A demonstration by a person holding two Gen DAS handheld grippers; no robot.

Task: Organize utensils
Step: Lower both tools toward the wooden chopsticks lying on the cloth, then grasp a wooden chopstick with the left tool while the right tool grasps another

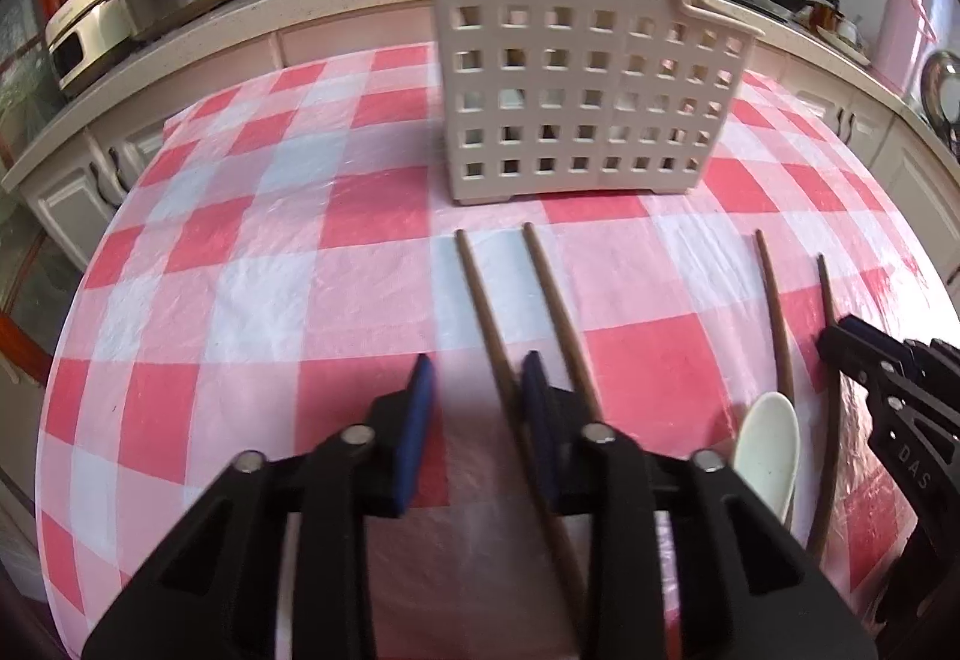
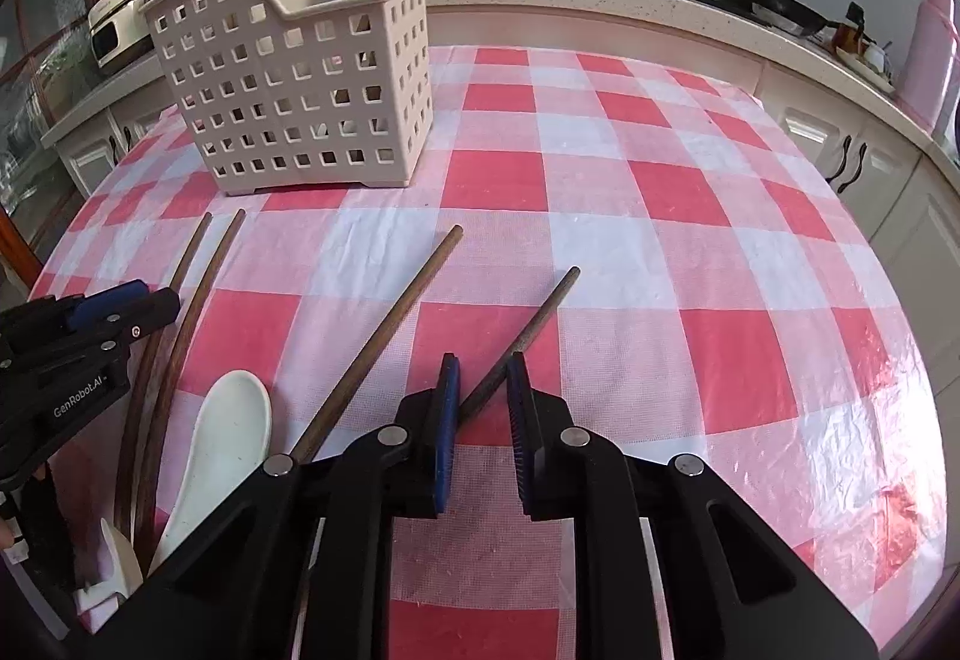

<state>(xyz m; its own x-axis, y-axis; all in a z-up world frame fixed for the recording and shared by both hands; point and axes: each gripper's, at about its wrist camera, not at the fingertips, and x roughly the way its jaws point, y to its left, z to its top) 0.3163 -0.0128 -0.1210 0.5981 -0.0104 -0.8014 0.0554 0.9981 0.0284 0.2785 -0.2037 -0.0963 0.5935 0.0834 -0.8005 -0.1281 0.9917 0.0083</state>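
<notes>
Tongs status: my left tongs (image 1: 474, 390) stand open beside two chopsticks (image 1: 555, 312); my right tongs (image 2: 483, 390) straddle one chopstick (image 2: 528, 327), pads clear. Basket (image 2: 300, 84) stands far-side on the bench (image 2: 690, 240).

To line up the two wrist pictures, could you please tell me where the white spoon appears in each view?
Left wrist view: the white spoon lies low on the right, between two dark chopsticks.
Right wrist view: the white spoon lies low on the left, bowl end toward the camera's far side.
Shared landmark: the beige perforated utensil basket, standing on the checked tablecloth.
</notes>
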